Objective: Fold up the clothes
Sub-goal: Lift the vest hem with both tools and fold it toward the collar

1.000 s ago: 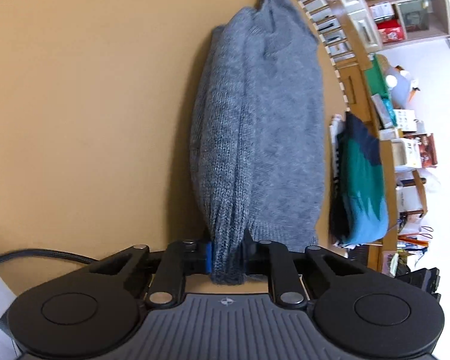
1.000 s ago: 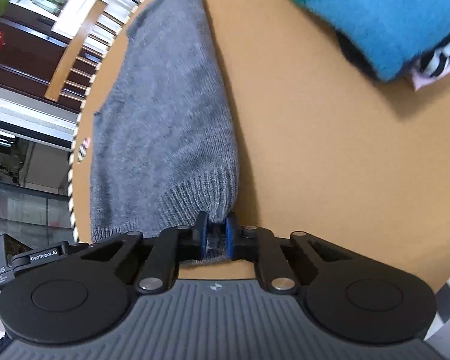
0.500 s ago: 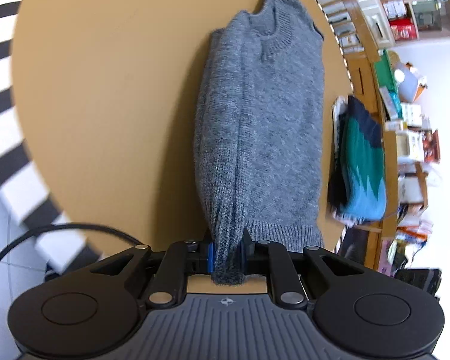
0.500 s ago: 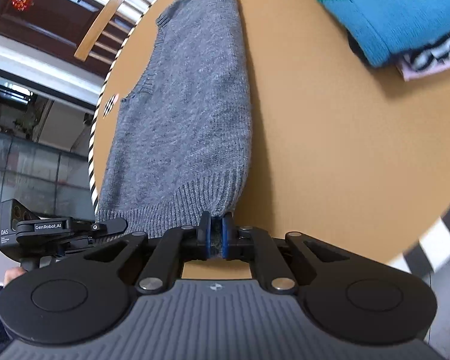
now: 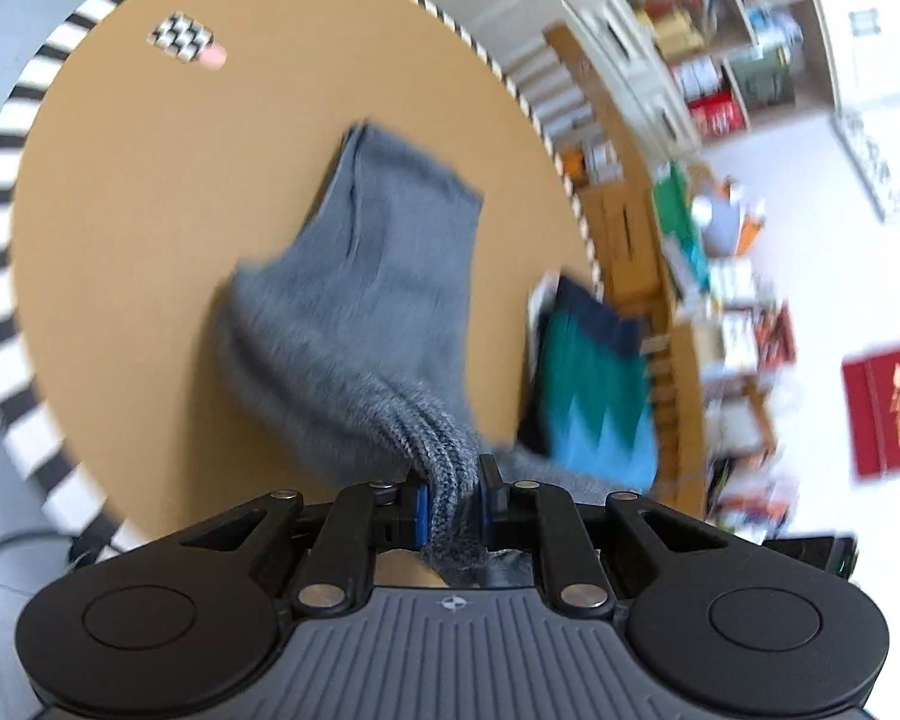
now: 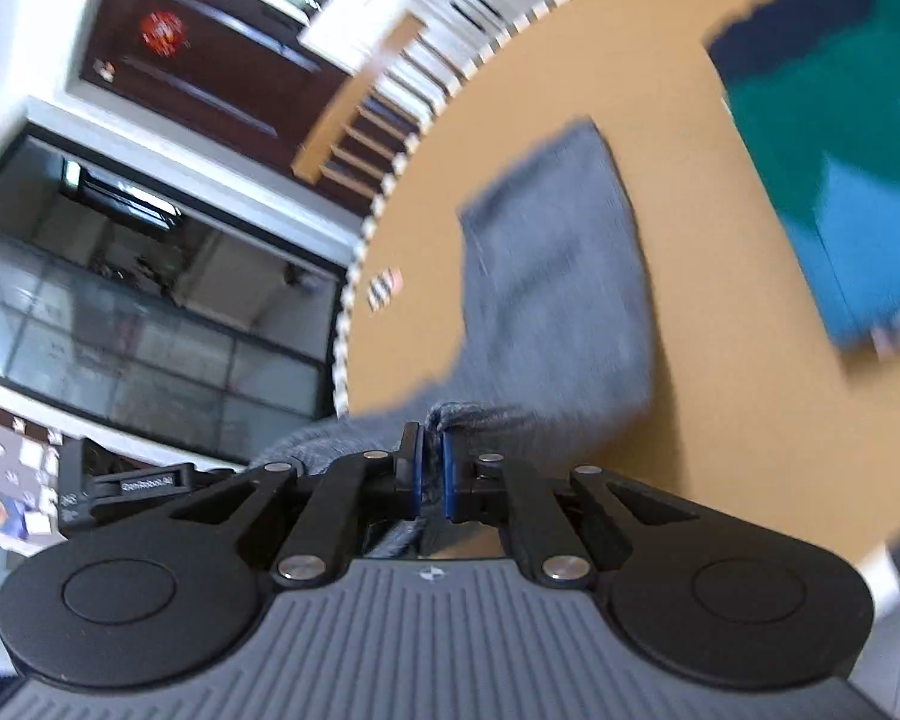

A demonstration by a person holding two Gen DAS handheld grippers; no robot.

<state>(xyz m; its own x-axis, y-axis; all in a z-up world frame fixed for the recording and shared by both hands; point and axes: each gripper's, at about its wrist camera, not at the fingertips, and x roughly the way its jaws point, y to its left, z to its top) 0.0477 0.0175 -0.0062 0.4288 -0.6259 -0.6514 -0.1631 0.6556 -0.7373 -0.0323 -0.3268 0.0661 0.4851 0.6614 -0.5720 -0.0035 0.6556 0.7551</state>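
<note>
A grey knitted sweater (image 5: 384, 294) lies lengthwise on the round tan table (image 5: 138, 228), its near hem end raised off the surface. My left gripper (image 5: 453, 495) is shut on one corner of that hem, the ribbed knit bunched between its blue pads. My right gripper (image 6: 429, 471) is shut on the other hem corner of the sweater (image 6: 558, 276). The far end still rests on the table (image 6: 720, 396). Both views are blurred by motion. The left gripper body shows at the left edge of the right wrist view.
A folded teal, blue and navy garment (image 5: 594, 384) sits on a stack at the table's right edge, also large in the right wrist view (image 6: 840, 180). A small checkered tag (image 5: 186, 45) lies at the far left. Wooden chairs and shelves stand beyond the striped rim.
Both grippers have risen and pulled back with the hem, lifting the sweater's near half off the table. The sweater lay flat and stretched out before; it now sags and bunches.
</note>
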